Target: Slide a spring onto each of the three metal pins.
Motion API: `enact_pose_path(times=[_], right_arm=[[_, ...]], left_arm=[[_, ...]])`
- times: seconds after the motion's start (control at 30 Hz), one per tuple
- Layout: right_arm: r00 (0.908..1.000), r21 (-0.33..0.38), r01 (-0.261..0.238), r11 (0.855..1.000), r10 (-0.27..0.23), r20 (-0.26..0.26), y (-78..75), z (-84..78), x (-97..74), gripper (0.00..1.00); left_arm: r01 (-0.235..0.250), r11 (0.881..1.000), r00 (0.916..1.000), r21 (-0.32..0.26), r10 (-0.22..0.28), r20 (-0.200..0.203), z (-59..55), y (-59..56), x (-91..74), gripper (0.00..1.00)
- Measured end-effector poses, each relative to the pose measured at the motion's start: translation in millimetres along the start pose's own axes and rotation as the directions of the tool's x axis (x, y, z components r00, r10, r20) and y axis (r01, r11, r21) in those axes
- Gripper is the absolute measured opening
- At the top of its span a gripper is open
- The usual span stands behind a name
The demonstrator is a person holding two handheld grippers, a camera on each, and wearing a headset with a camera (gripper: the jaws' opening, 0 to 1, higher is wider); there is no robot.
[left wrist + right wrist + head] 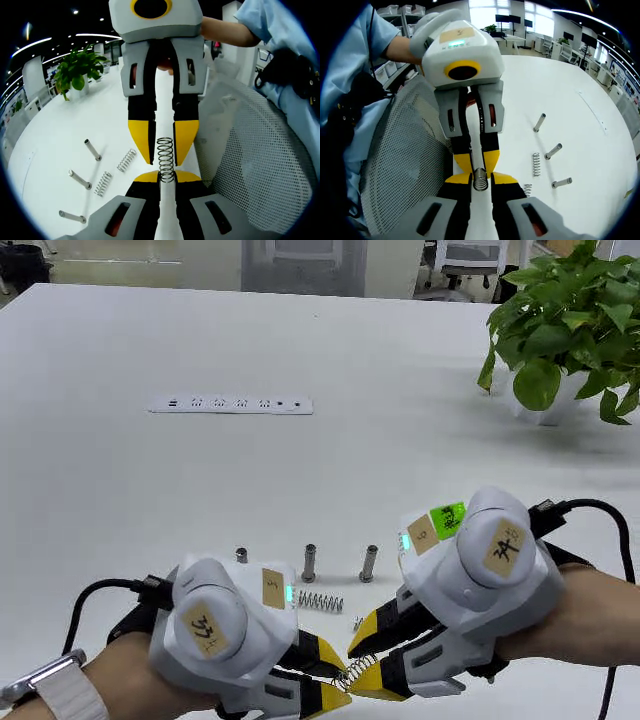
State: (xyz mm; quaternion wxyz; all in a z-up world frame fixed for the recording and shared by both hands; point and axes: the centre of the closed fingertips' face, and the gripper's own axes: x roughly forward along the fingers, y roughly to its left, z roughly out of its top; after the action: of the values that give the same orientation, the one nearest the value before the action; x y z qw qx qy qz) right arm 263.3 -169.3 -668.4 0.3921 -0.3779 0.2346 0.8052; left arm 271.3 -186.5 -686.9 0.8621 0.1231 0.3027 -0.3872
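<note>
Three short metal pins (241, 555) (309, 562) (368, 563) stand in a row on the white table (300, 460). One spring (320, 601) lies just in front of them, and a smaller-looking spring (358, 623) lies near the right gripper. At the table's near edge the two grippers meet tip to tip. My left gripper (166, 176) is shut on one end of a third spring (165, 157). The right gripper (481, 179) faces it, its yellow fingertips (185, 140) flanking the spring's free end with a slight gap.
A white power strip (231, 404) lies at the table's middle left. A potted plant (565, 330) stands at the far right. A mesh chair (250, 165) sits below the near table edge. Black cables (600, 510) trail from both grippers.
</note>
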Motion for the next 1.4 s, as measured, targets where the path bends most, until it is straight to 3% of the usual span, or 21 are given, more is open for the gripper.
enact_pose_path(times=[1.0,1.23,1.33,1.4], right_arm=[[0.9992,0.015,-0.028,1.0,0.028,-0.03,2.0,-7.8,2.5,0.12],[0.9985,-0.008,-0.035,0.999,0.035,-0.041,-0.4,-5.3,2.1,0.12],[0.9986,-0.02,-0.036,0.999,0.035,-0.041,-1.8,-1.8,1.1,0.12],[0.9985,-0.026,-0.036,0.999,0.035,-0.042,-3.4,-0.6,0.6,0.12]], left_arm=[[-0.011,1.0,0.9998,-0.027,0.012,0.014,5.4,1.9,6.6,0.1],[-0.063,0.995,0.9961,-0.082,0.068,0.056,5.4,5.4,4.3,0.11],[-0.102,0.987,0.991,-0.126,0.112,0.074,2.0,10.2,0.5,0.16],[-0.13,0.975,0.9849,-0.181,0.148,0.09,-0.6,14.1,-2.7,0.22]])
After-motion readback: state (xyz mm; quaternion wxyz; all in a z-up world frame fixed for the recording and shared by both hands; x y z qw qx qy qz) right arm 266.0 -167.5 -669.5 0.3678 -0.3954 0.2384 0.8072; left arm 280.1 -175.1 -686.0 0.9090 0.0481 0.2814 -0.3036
